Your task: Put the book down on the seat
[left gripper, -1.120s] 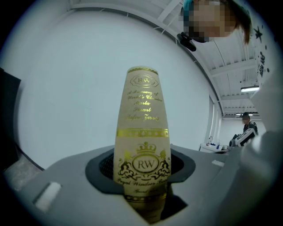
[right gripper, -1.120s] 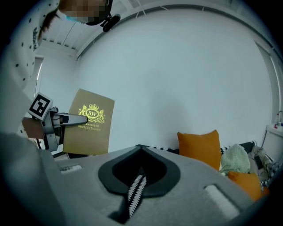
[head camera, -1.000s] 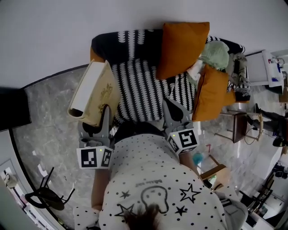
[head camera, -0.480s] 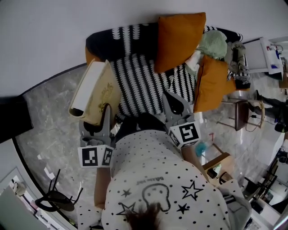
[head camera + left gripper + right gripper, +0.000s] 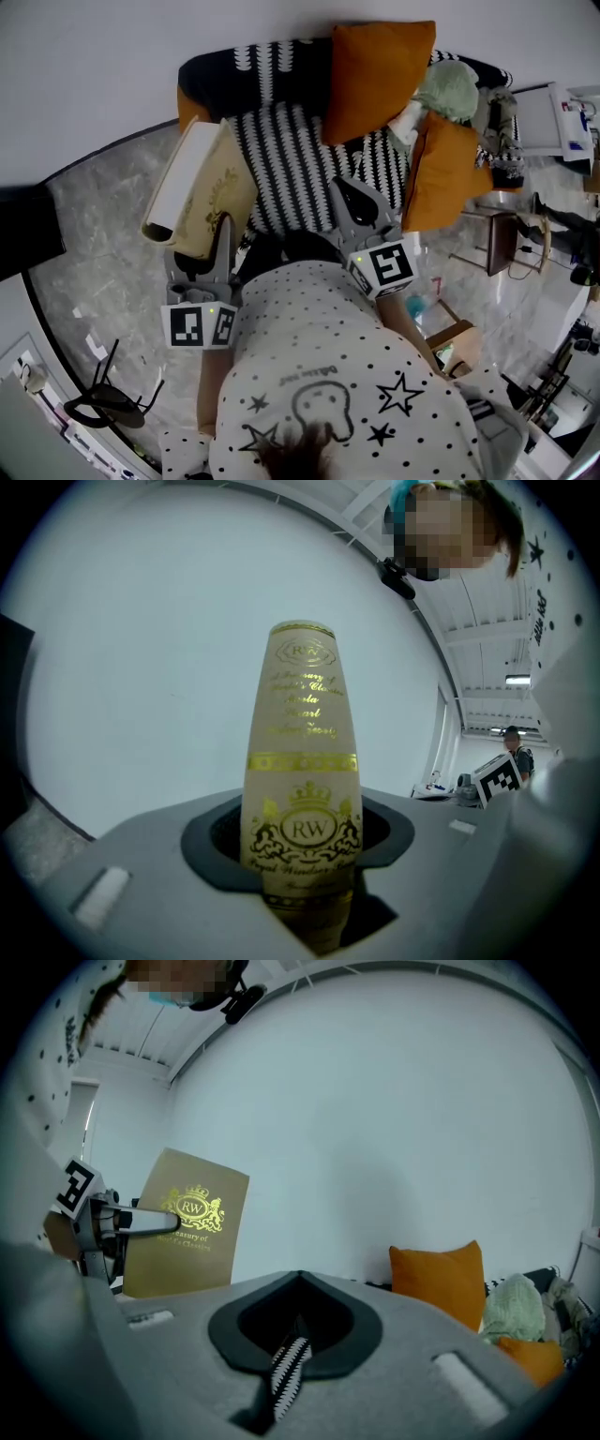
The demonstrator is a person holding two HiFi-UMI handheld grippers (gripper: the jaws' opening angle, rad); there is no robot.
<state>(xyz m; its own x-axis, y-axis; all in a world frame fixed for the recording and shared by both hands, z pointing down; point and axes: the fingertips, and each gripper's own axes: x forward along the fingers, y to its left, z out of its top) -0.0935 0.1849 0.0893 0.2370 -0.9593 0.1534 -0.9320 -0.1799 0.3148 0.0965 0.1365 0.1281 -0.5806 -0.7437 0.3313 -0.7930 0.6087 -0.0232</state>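
Observation:
A thick book (image 5: 197, 192) with a gold cover and a crest hangs over the floor just left of the black-and-white striped seat (image 5: 291, 169). My left gripper (image 5: 217, 231) is shut on its lower edge. In the left gripper view the book's spine (image 5: 302, 789) stands upright between the jaws of the left gripper (image 5: 305, 892). My right gripper (image 5: 352, 192) hovers over the seat's front part, shut with nothing in it. In the right gripper view only a thin slit shows at the right gripper (image 5: 286, 1372), and the book (image 5: 183, 1232) is off to the left.
Two orange cushions (image 5: 375, 80) (image 5: 441, 173) and a pale green soft thing (image 5: 445, 89) lie at the back and right of the seat. A white wall is behind. Marble floor (image 5: 112, 262) lies to the left, with small furniture (image 5: 497, 253) at the right.

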